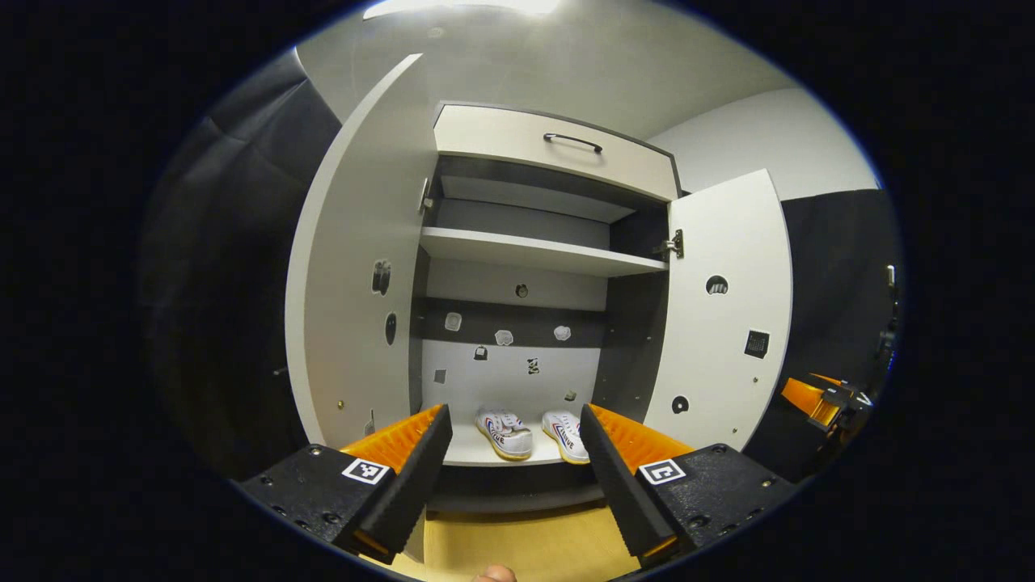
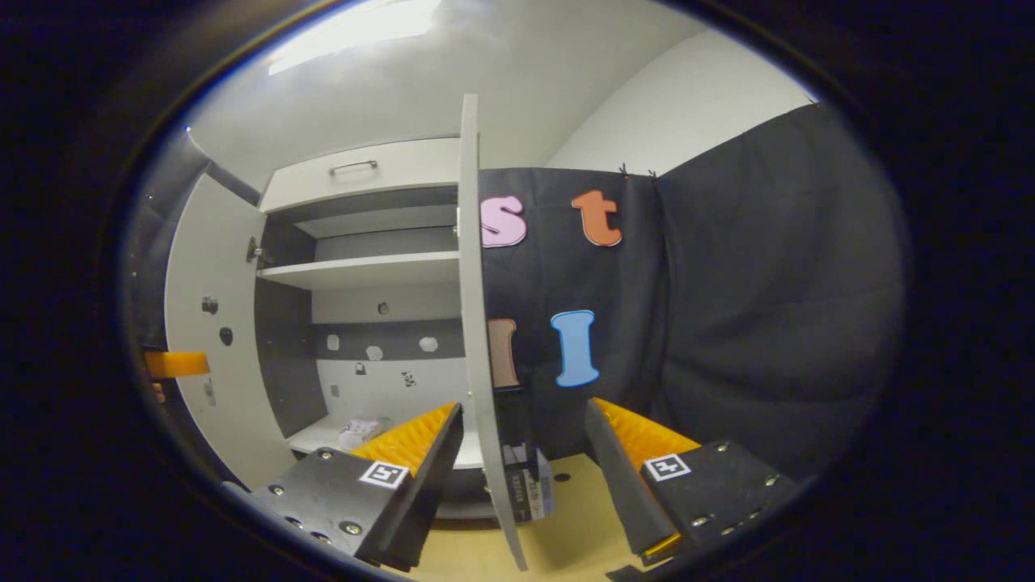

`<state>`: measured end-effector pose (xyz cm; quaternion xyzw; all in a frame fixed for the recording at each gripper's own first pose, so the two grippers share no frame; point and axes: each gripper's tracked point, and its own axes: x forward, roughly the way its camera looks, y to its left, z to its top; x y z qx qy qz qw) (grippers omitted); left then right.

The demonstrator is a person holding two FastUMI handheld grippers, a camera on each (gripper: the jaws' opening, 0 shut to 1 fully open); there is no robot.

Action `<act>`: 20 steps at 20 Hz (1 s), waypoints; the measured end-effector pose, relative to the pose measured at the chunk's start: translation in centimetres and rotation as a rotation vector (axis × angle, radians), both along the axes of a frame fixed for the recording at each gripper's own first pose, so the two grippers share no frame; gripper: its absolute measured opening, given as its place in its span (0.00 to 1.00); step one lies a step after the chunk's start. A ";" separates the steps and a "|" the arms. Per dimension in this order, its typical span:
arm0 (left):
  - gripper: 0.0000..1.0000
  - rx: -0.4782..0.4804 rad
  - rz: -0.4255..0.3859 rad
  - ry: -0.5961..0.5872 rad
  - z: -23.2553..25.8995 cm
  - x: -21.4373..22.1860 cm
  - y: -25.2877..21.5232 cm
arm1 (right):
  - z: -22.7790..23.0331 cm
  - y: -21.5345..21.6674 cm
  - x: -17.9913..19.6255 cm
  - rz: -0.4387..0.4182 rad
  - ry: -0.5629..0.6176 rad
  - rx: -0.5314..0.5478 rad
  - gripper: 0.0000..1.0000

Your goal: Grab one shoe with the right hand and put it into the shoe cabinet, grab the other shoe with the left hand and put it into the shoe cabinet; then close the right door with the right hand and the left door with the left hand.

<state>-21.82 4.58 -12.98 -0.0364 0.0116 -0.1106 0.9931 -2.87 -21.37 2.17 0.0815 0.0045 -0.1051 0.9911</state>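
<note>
Two white shoes with blue and red markings, one (image 1: 504, 432) beside the other (image 1: 566, 436), rest on the bottom shelf of the open shoe cabinet (image 1: 534, 255). My left gripper (image 1: 513, 453) is open in front of the cabinet, apart from the shoes and framing them. The left door (image 1: 356, 283) and right door (image 1: 724, 315) both stand wide open. In the right gripper view the right door (image 2: 477, 323) is seen edge-on, and its free edge runs down between the fingers of my open right gripper (image 2: 521, 436), nearer the left-hand finger. One shoe (image 2: 360, 432) shows inside.
A closed drawer with a dark handle (image 1: 572, 141) tops the cabinet, with a bare upper shelf (image 1: 538, 252) below. The floor (image 1: 517, 550) is light wood. Black cloth wall (image 2: 768, 323) stands right of the cabinet. My right gripper (image 1: 825, 400) shows beyond the right door; a small dark object (image 2: 525, 485) sits at that door's foot.
</note>
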 end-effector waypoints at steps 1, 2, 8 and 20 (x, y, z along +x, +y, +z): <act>0.93 -0.003 0.003 -0.002 0.2 0.0 0.1 | -0.2 -0.6 0.2 -0.018 0.003 -0.001 0.90; 0.96 -0.008 0.003 -0.003 0.3 -0.1 0.2 | -0.5 -1.0 0.6 -0.033 0.008 -0.001 0.90; 0.96 -0.014 0.019 0.003 0.7 -0.4 1.3 | -1.9 -1.1 2.4 -0.035 0.036 -0.003 0.91; 0.96 -0.029 0.126 -0.036 3.2 -3.6 4.2 | -1.3 1.8 2.1 0.037 0.032 -0.008 0.90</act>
